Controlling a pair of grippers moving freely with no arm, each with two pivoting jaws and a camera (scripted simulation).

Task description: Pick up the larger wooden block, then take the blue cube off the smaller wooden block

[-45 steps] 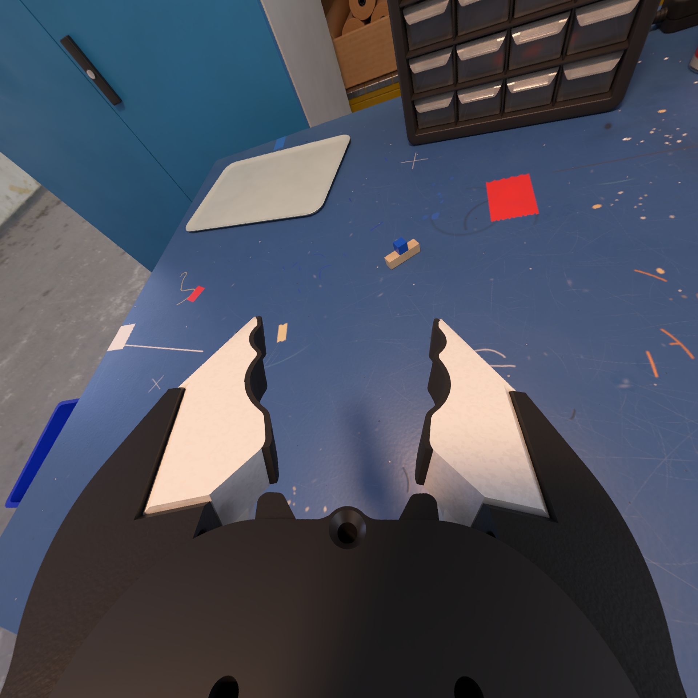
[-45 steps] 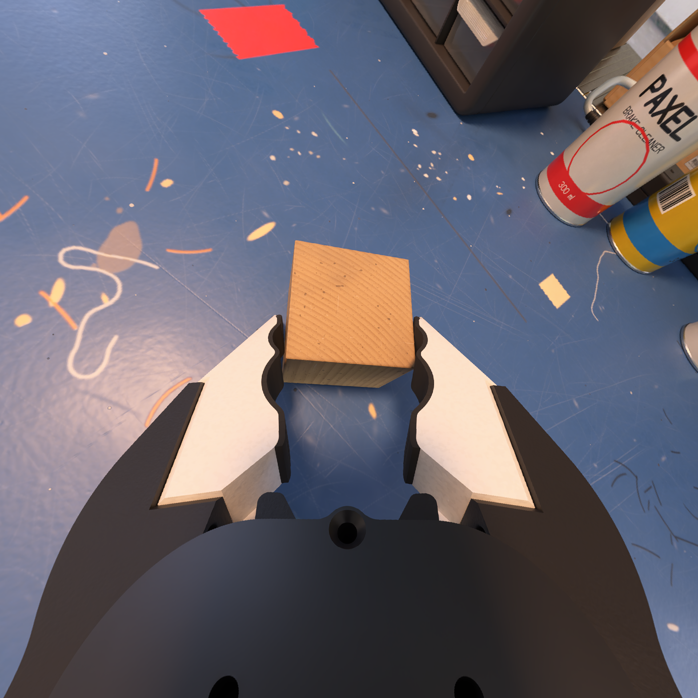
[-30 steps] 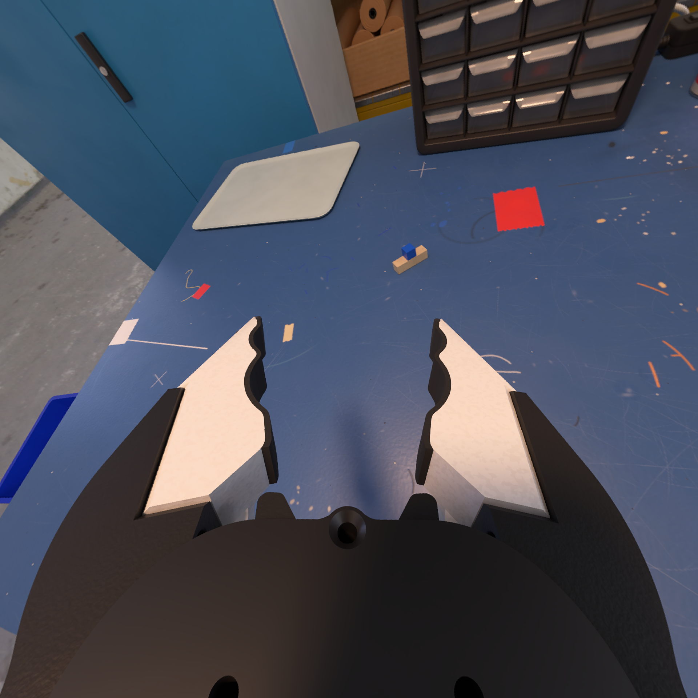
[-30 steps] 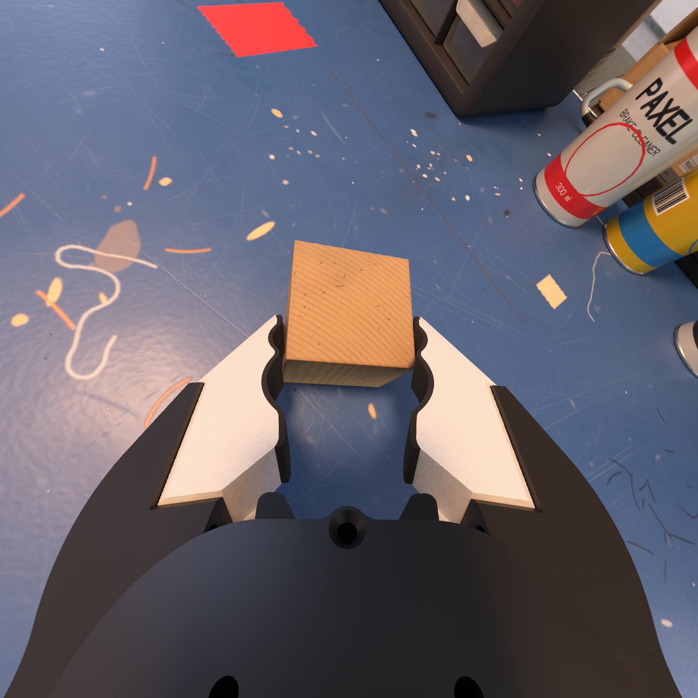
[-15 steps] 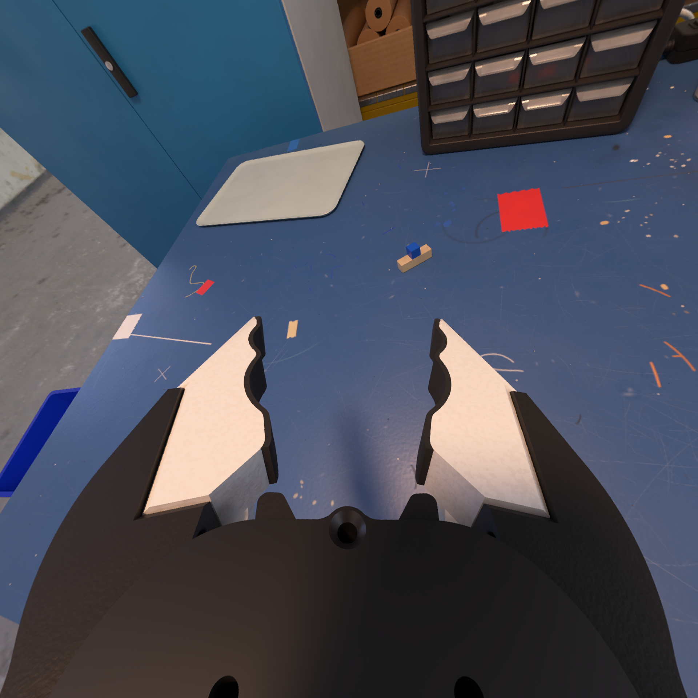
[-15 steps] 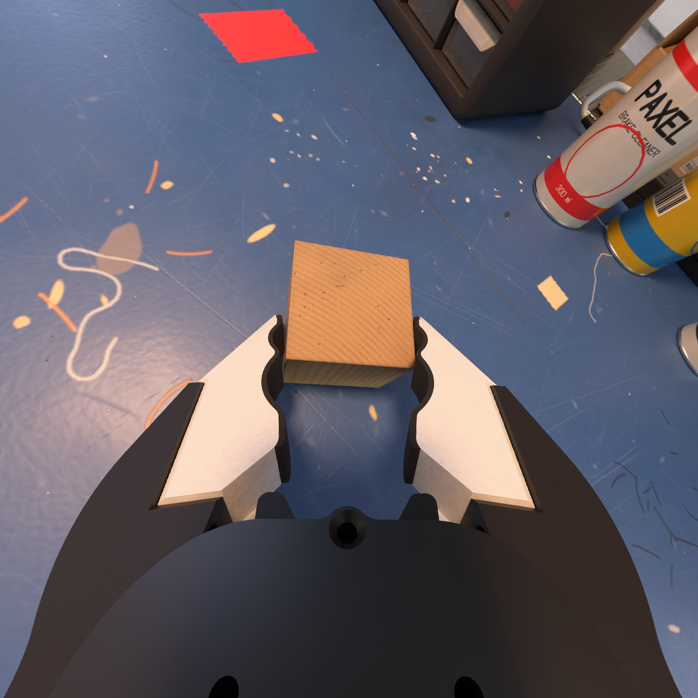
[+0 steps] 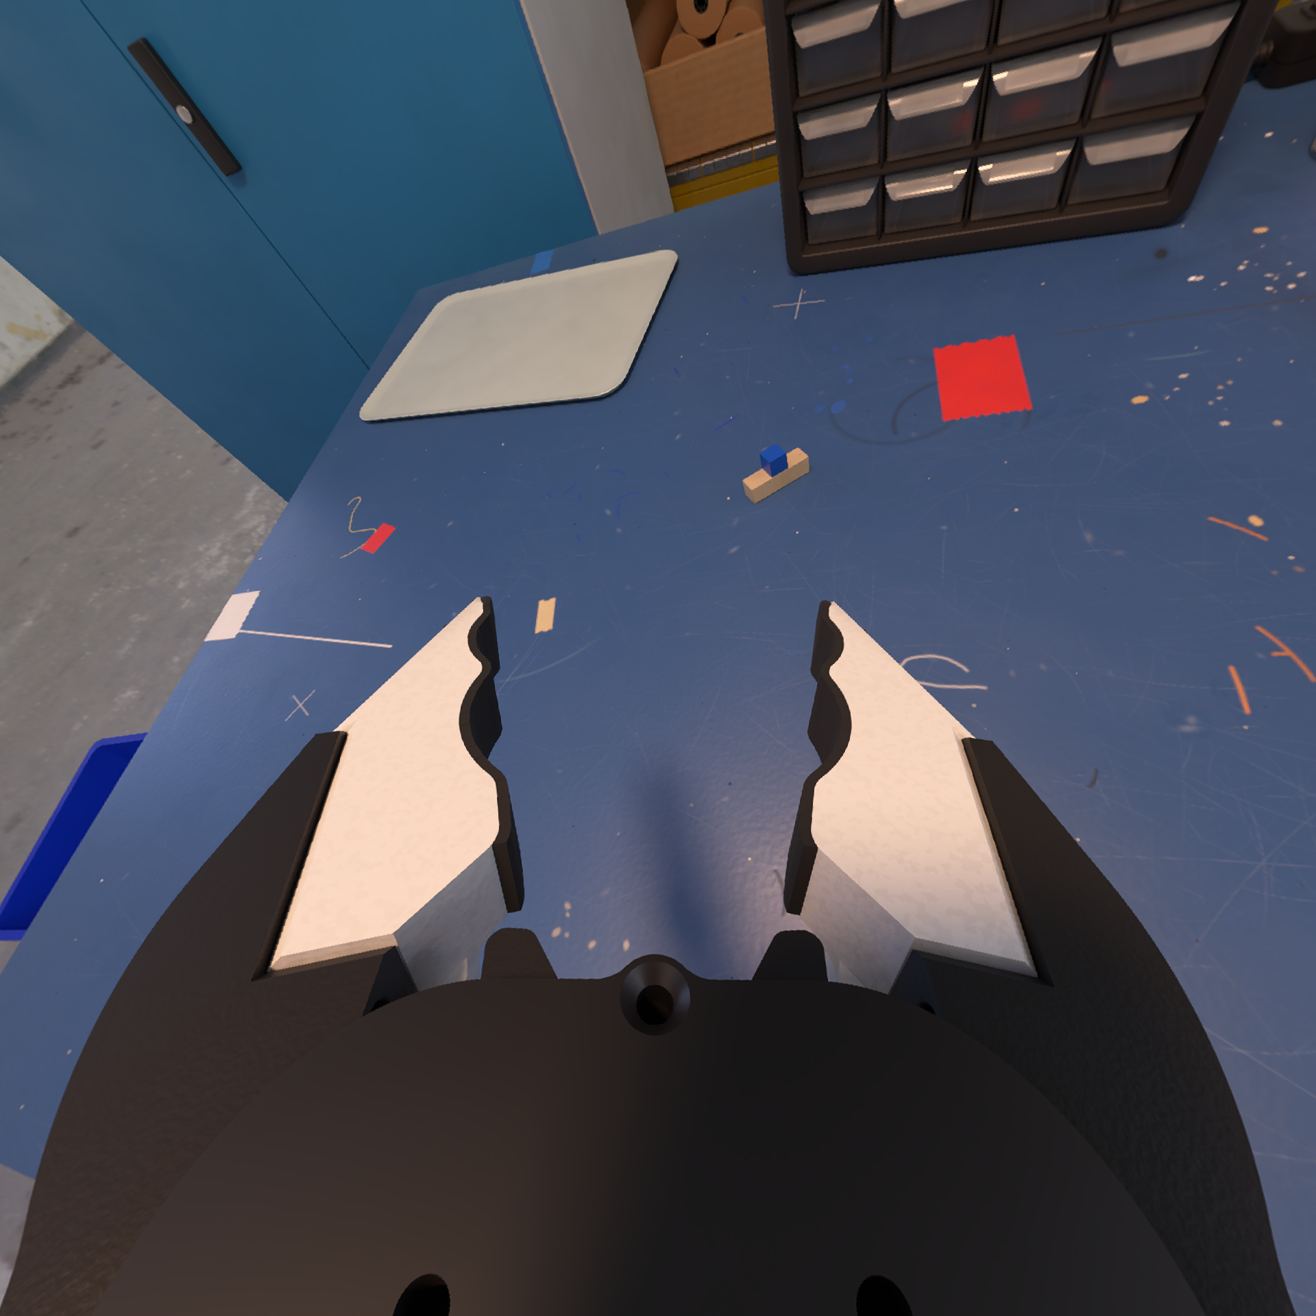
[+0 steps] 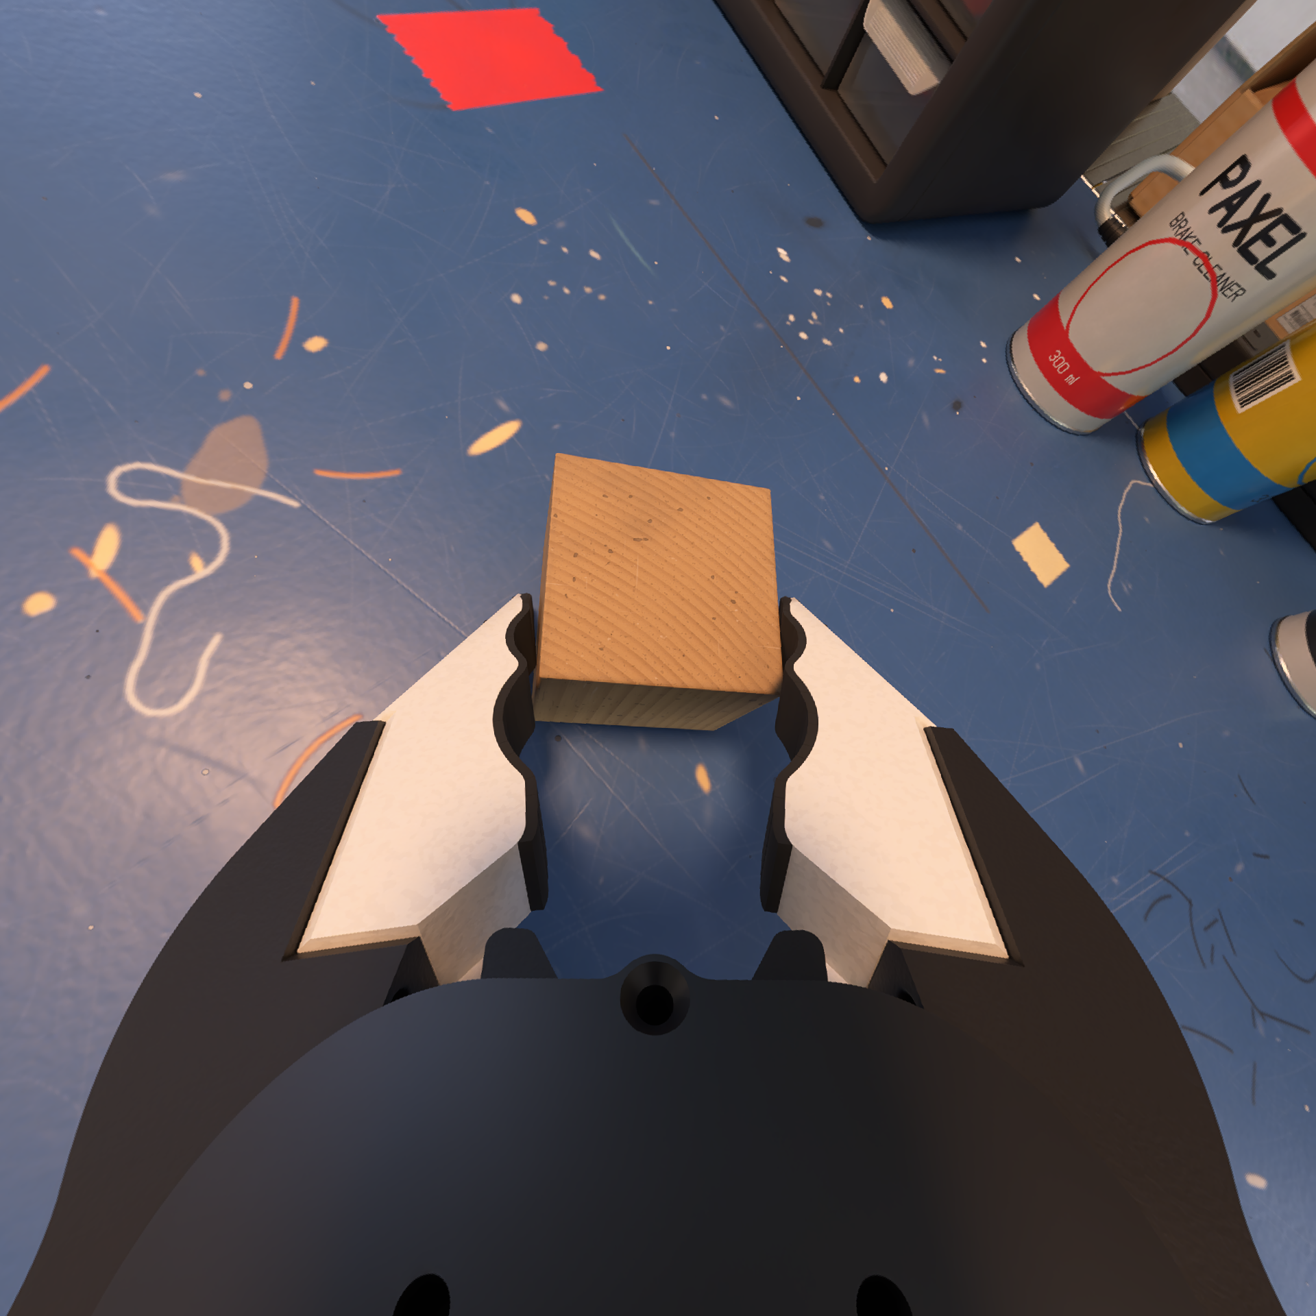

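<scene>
My right gripper is shut on the larger wooden block, its fingertips pressed on the block's two sides, holding it above the blue table. In the left wrist view, the small blue cube sits on the smaller wooden block, which lies on the table well ahead of my left gripper. The left gripper is open and empty, some way above the table.
A grey mat lies at the far left of the table. A dark drawer cabinet stands at the back. A red square patch lies right of the small block. Spray cans stand at the right. The table's left edge drops to the floor.
The left gripper's view has shifted slightly, so the small block with the cube has drifted a little right in it. The right gripper stays shut on the larger block, nearly still.
</scene>
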